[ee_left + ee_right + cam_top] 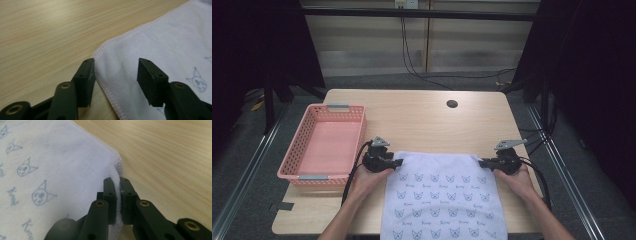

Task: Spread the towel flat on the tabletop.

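Right claw (117,195) pinches the towel (62,170) corner; left claw (116,75) gapes astride its edge

Each hand-held gripper, the left hand-held gripper (396,162) and the right hand-held gripper (483,162), is matte black with a grey three-cornered plate on top and a black cable trailing back. Up close, the jaws are blocky black bars with ribbed pads, small screw holes and brass-coloured pivot pins. The forearms are bare, with no sleeves.

One towel (443,196) lies on the bench (422,120). One pink basket (323,145) sits left of the towel. Two claws, left (400,162) and right (482,162), flank the towel.
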`<action>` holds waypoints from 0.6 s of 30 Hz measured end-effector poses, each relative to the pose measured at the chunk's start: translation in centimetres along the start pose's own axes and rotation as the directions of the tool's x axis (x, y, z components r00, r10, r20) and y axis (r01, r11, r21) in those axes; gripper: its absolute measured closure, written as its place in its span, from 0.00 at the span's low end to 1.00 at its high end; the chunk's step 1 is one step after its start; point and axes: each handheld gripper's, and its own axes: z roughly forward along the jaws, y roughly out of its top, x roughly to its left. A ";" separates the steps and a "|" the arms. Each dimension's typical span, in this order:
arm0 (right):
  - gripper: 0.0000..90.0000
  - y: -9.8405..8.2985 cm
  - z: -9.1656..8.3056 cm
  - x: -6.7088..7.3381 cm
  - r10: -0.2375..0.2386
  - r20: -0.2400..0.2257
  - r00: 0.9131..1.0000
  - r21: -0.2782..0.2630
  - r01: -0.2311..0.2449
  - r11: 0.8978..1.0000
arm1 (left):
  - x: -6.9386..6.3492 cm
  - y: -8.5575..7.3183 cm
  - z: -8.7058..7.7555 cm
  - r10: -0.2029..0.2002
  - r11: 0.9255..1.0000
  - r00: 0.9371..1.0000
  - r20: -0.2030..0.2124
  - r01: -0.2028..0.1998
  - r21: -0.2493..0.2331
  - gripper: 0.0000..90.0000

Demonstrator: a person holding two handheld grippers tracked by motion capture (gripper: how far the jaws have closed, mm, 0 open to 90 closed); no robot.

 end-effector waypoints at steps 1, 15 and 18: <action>0.95 0.0 0.0 0.0 0.004 -0.011 1.000 -0.001 -0.004 1.000 | -0.2 0.0 0.1 0.024 1.000 1.000 0.010 -0.024 0.004 0.64; 0.95 0.6 -2.2 -0.7 0.064 -0.065 0.996 -0.118 -0.072 0.990 | -1.0 1.1 -0.8 -0.003 0.999 0.988 0.155 0.010 -0.045 0.96; 0.95 0.7 -2.7 -0.8 0.069 -0.068 0.995 -0.135 -0.078 0.988 | -1.4 1.5 -1.2 0.007 0.998 0.983 0.183 0.003 -0.055 0.96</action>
